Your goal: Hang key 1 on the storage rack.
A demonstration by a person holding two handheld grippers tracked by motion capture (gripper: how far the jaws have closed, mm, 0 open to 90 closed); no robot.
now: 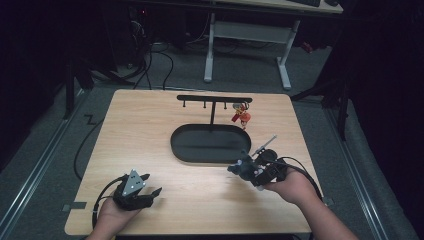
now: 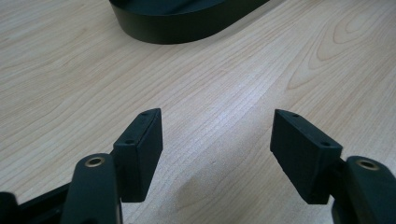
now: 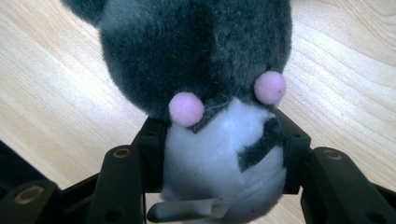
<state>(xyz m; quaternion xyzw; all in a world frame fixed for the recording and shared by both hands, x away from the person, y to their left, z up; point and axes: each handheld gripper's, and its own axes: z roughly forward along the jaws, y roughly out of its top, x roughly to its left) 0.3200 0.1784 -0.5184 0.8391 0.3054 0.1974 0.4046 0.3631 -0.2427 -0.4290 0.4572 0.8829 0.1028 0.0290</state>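
Right claw (image 3: 219, 140) is clamped on a plush toy (image 3: 205, 60), jaws pressing in on either side of its white belly, the dark grey furry head bulging out beyond the tips and two pink pompoms sitting right above the pinch. A white tag (image 3: 187, 210) pokes out under the belly, down between the jaw arms. From the high view that same right claw (image 1: 248, 169) is held by the right hand (image 1: 292, 186) near the right edge of the table (image 1: 150, 130), with the plush (image 1: 242, 167) sticking out of its tips toward the black oval tray (image 1: 210, 145), which lies just ahead of it and a touch to its left. Whether the toy touches the wood or hangs clear, I cannot tell. Past the tray stands a black T-shaped rack (image 1: 214, 102), and a small red charm (image 1: 241, 117) hangs from its end nearest the right claw's side. Over to the left claw (image 2: 217, 140): jaws spread wide, nothing between them, bare wood grain showing through the gap. The tray (image 2: 187, 21) sits well ahead of its tips, slightly left of centre. From above, the left claw (image 1: 149, 186) rests low near the front edge in the left hand (image 1: 112, 215), grey plate on top, well apart from the right one.
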